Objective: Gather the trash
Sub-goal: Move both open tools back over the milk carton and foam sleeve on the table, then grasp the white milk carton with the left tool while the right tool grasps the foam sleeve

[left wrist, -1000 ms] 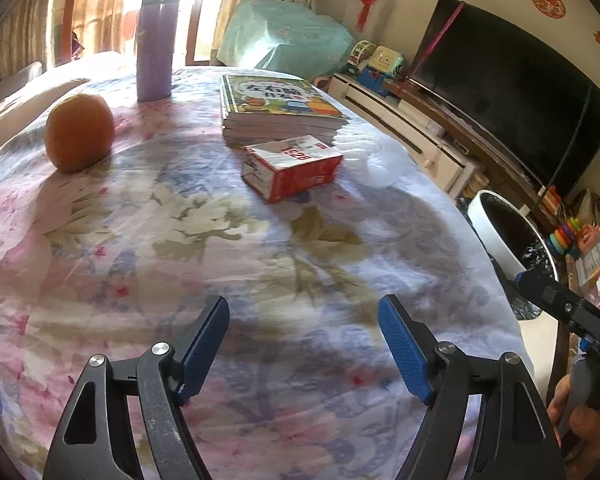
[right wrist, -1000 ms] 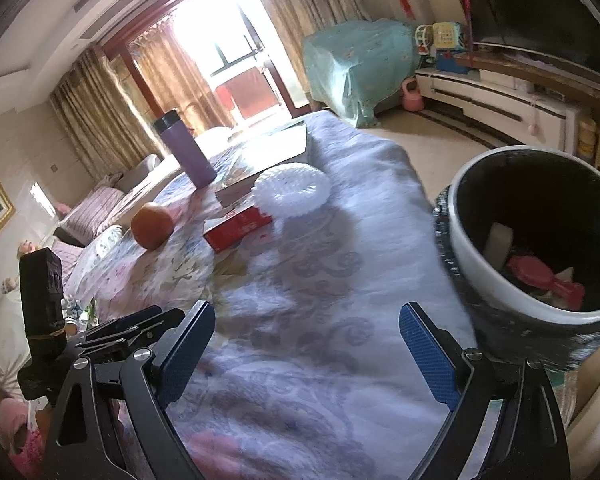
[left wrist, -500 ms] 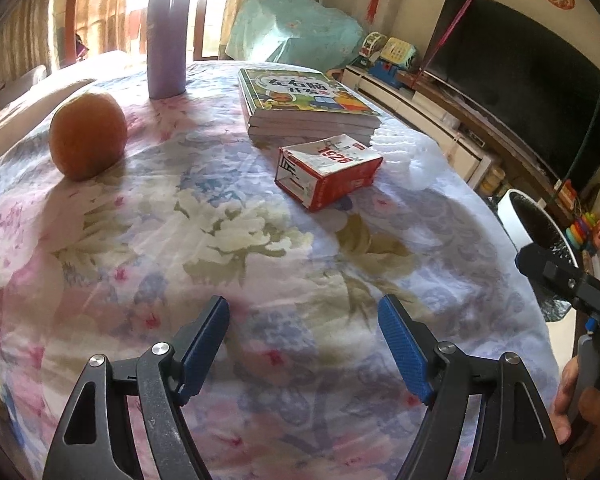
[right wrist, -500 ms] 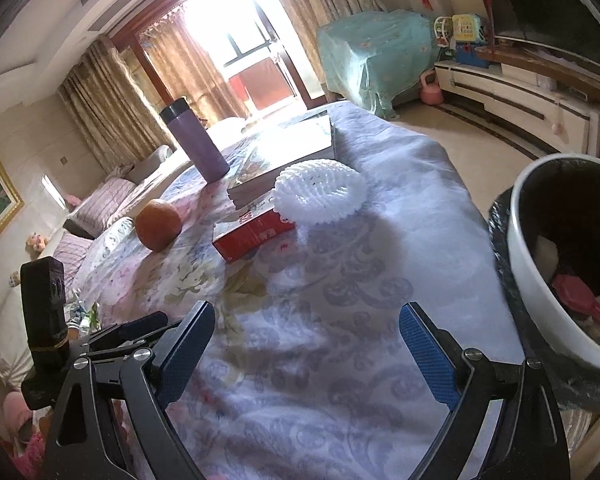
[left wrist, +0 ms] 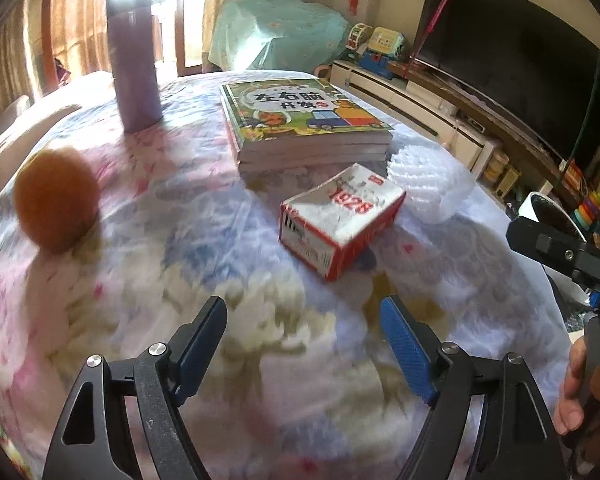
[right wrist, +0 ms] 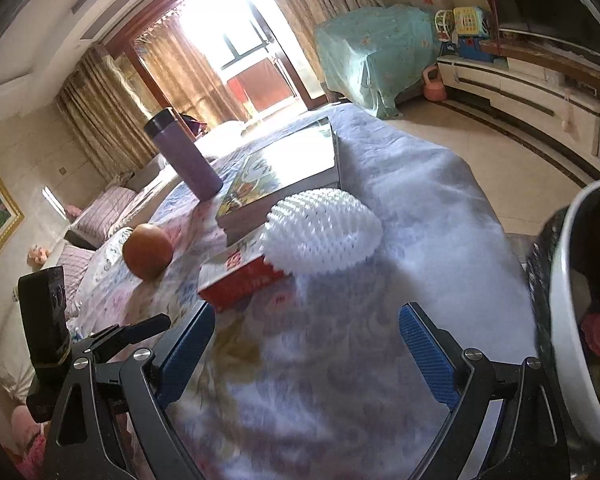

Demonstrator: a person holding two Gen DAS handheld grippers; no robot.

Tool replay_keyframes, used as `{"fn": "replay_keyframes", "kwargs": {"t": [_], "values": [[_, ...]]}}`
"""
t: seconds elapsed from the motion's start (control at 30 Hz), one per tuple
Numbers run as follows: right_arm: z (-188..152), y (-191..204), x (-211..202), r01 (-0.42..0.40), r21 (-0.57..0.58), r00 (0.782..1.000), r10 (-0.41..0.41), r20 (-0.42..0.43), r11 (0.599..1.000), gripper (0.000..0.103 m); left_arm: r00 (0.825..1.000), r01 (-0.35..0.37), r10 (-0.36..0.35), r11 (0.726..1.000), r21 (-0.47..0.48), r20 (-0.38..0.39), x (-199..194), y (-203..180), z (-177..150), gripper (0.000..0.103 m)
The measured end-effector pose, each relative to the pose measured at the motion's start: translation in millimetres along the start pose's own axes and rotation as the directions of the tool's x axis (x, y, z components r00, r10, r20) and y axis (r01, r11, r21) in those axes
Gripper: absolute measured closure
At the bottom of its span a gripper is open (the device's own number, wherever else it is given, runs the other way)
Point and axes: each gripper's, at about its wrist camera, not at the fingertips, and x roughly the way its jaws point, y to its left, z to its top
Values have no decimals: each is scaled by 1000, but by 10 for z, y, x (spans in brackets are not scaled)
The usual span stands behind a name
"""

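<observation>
A red and white carton [left wrist: 340, 220] lies on the floral tablecloth [left wrist: 180, 240], ahead and slightly right of my open, empty left gripper [left wrist: 304, 344]. A white foam fruit net [left wrist: 428, 184] lies just behind it, to the right. In the right wrist view the carton [right wrist: 240, 276] and the foam net [right wrist: 324, 232] sit ahead of my open, empty right gripper [right wrist: 308, 352]. A white trash bin [right wrist: 568, 320] with a black liner stands beside the table at the right and holds some trash.
An orange [left wrist: 56, 200], a purple flask [left wrist: 134, 60] and a stack of books [left wrist: 300, 120] are on the table. A TV [left wrist: 520, 60] and a low cabinet stand at the right. The table edge drops off toward the bin [left wrist: 548, 216].
Both grippers have moved forward over the table toward the carton and foam net, which now look larger and closer. The bin has slid to the right edge of the right wrist view.
</observation>
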Motion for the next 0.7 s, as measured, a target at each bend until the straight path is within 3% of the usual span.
{"fn": "replay_keyframes", "kwargs": {"t": [0.37,0.5,0.53,0.57,0.7], "values": [[229,-175,267,-45,86,999,43,24,995,9,999,39,-39,998,45,-1,448,0,259,21],[248,-210,382,-22,97,1000,21,16,995,11,998,66,-67,997,41,13,517,0,303,23],[239,-216,403,-15,96,1000,14,10,995,18,997,81,-82,996,42,11,537,3,308,29],[238,-220,429,-8,97,1000,7,3,995,30,995,101,-101,994,45,8,558,5,305,45],[239,-228,428,26,97,1000,-27,3,995,74,993,114,-115,992,56,12,580,7,301,45]]}}
